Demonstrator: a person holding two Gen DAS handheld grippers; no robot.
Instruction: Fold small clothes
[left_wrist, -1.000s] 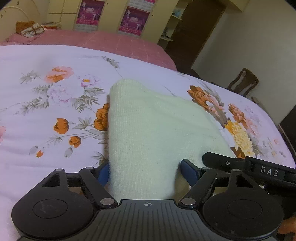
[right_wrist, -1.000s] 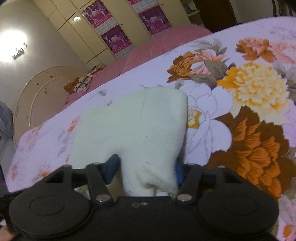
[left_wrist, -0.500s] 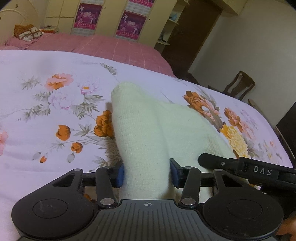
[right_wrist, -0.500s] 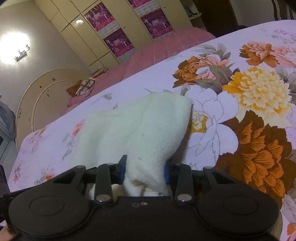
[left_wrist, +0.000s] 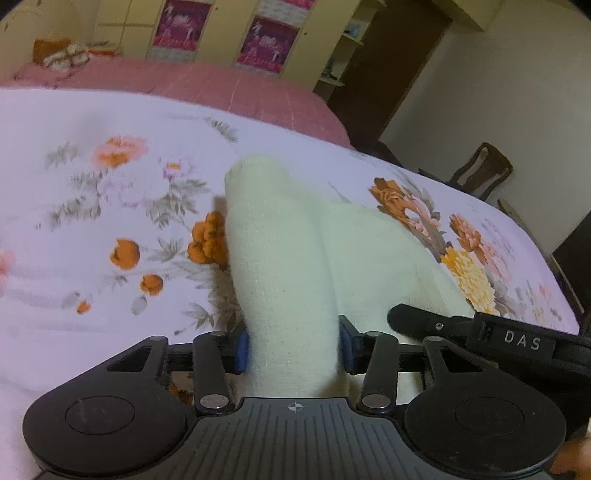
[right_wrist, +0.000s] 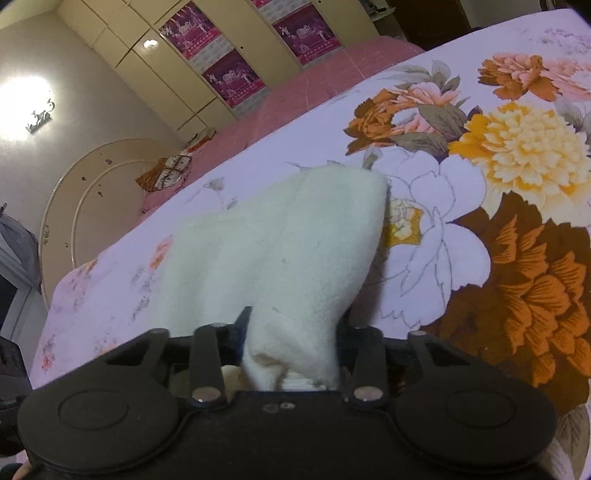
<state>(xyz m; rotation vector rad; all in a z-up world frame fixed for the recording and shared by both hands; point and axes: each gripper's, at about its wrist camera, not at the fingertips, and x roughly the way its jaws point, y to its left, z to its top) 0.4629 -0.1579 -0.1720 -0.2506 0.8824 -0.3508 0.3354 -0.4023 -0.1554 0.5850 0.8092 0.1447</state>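
A pale cream knitted garment (left_wrist: 295, 251) lies on the flowered bedspread (left_wrist: 110, 184) and rises toward both grippers. My left gripper (left_wrist: 293, 345) is shut on its near left corner, the blue pads pressing the bunched cloth. My right gripper (right_wrist: 291, 339) is shut on the near right corner of the same garment (right_wrist: 288, 243), which is lifted off the bedspread (right_wrist: 480, 240). The right gripper's black body shows at the right of the left wrist view (left_wrist: 480, 328). The far end of the cloth rests on the bed.
A pink bed cover (left_wrist: 221, 85) lies beyond the flowered spread, with a bundle (left_wrist: 59, 55) at its far left. Cream wardrobes with purple posters (left_wrist: 266, 44) stand behind. A wooden chair (left_wrist: 480, 173) stands at the right. A round headboard (right_wrist: 92, 184) is at the left.
Both grippers have closed from wide open onto the garment's near corners and lifted them, so the cloth now bunches into narrow ridges between the pads.
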